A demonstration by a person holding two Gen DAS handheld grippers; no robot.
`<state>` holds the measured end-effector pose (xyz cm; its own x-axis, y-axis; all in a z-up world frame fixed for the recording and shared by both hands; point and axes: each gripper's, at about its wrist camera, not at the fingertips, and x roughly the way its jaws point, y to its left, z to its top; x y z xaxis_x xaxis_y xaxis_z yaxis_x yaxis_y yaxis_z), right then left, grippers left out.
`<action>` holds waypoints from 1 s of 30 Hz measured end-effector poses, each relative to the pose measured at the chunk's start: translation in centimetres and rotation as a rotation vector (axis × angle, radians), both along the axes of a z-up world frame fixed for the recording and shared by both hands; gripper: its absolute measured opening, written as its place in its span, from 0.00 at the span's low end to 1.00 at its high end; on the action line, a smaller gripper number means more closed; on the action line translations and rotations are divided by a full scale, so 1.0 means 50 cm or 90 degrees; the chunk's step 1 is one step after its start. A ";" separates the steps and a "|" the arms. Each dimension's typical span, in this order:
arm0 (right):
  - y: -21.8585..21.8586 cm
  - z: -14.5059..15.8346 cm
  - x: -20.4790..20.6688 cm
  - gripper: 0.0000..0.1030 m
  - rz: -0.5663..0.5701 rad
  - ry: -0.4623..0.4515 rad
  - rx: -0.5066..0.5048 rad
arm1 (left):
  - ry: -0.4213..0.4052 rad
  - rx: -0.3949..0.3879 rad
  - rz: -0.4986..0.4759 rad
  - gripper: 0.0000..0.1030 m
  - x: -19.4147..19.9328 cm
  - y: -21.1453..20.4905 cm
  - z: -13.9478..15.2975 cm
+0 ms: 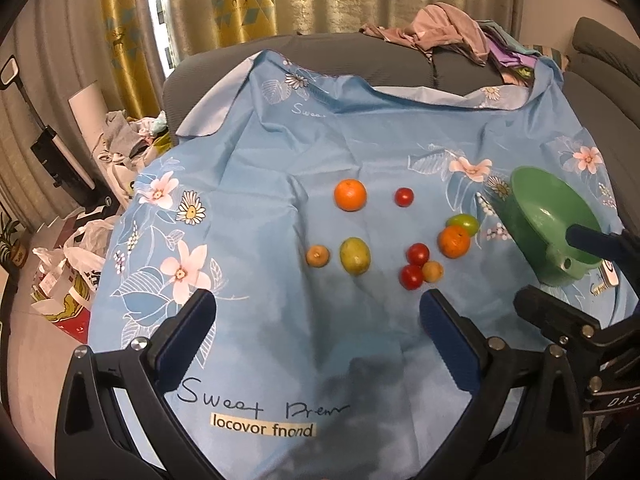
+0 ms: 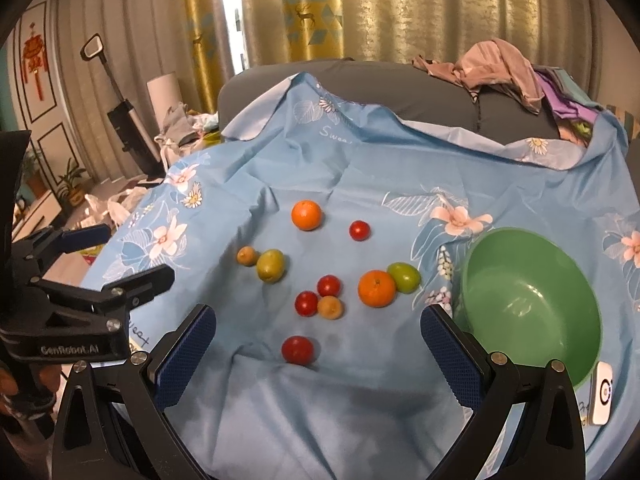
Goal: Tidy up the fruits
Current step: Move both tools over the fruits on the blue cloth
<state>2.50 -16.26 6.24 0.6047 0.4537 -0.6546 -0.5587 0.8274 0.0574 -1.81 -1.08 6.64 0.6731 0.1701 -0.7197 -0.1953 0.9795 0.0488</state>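
Observation:
Several small fruits lie loose on a blue flowered cloth (image 2: pixel 320 400): two oranges (image 2: pixel 306 215) (image 2: pixel 376 288), red tomatoes such as the nearest one (image 2: pixel 297 350), green fruits (image 2: pixel 271 265) (image 2: pixel 404 277) and small tan ones (image 2: pixel 330 307). An empty green bowl (image 2: pixel 532 300) stands at the right; it also shows in the left wrist view (image 1: pixel 552 220). My right gripper (image 2: pixel 318 332) is open above the cloth, just behind the nearest tomato. My left gripper (image 1: pixel 318 316) is open and empty, short of the fruits. Oranges (image 1: pixel 350 195) (image 1: pixel 453 241) show there too.
A small white device (image 2: pixel 603 398) lies beside the bowl. A grey sofa back (image 2: pixel 400 92) with piled clothes (image 2: pixel 500 68) rises behind the cloth. Bags and clutter (image 1: pixel 72 272) cover the floor at the left. The other gripper (image 2: pixel 80 300) intrudes at the left.

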 end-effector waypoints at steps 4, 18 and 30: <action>0.003 0.005 -0.002 1.00 0.002 -0.001 -0.003 | -0.007 0.007 -0.005 0.99 -0.004 -0.006 0.004; 0.003 0.005 -0.002 1.00 -0.001 -0.001 -0.008 | -0.018 0.013 -0.013 0.99 -0.010 -0.010 0.007; 0.005 -0.001 0.003 1.00 0.000 0.001 -0.015 | -0.021 -0.003 -0.022 0.99 -0.005 -0.006 0.002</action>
<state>2.62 -16.01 6.21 0.6038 0.4375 -0.6663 -0.5580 0.8290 0.0387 -2.04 -1.39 6.73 0.7021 0.1433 -0.6975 -0.1629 0.9859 0.0386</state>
